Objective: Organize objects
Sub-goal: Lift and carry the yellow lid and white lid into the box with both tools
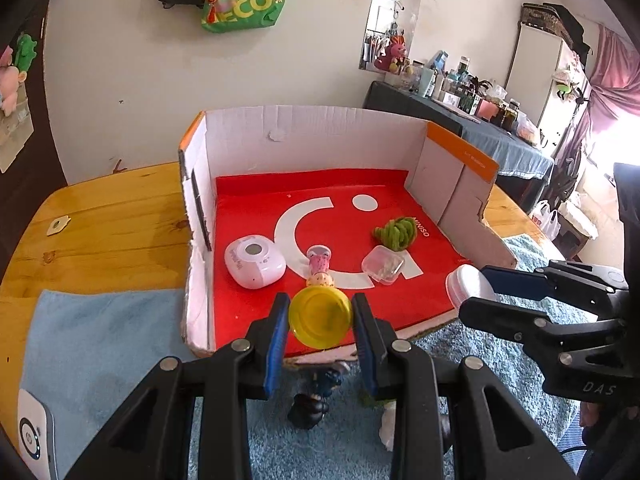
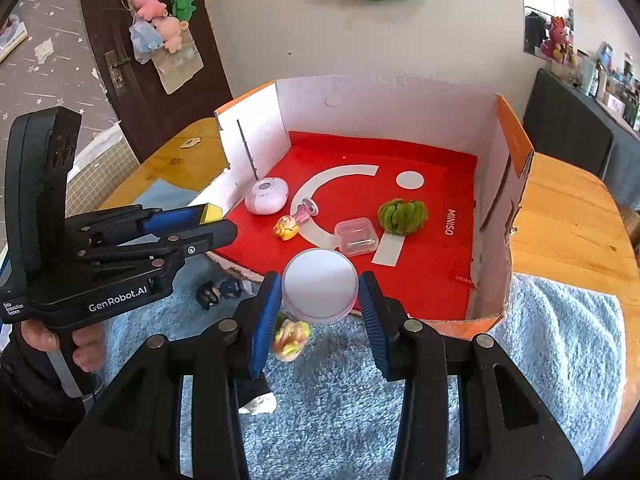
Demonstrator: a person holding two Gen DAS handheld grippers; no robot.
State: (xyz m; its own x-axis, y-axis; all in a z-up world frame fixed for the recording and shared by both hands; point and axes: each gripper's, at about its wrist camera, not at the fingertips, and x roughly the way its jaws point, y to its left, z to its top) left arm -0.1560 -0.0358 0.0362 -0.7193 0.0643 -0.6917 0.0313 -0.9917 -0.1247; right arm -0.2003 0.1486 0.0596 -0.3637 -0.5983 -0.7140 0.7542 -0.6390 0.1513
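Observation:
My left gripper (image 1: 321,322) is shut on a round yellow jar (image 1: 320,316), held at the front edge of the open cardboard box (image 1: 304,136) with a red floor. My right gripper (image 2: 320,296) is shut on a round white jar (image 2: 320,286), also at the box's front edge; that jar shows in the left wrist view (image 1: 470,286). In the box lie a white and pink device (image 1: 254,262), a small pink figurine (image 1: 319,268), a clear plastic case (image 1: 382,266) and a green fuzzy bundle (image 1: 396,232).
A blue towel (image 2: 560,340) covers the wooden table (image 1: 112,216) in front of the box. On it lie a dark figurine (image 1: 316,396), a yellow-pink toy (image 2: 290,338) and a white device (image 1: 34,436) at far left.

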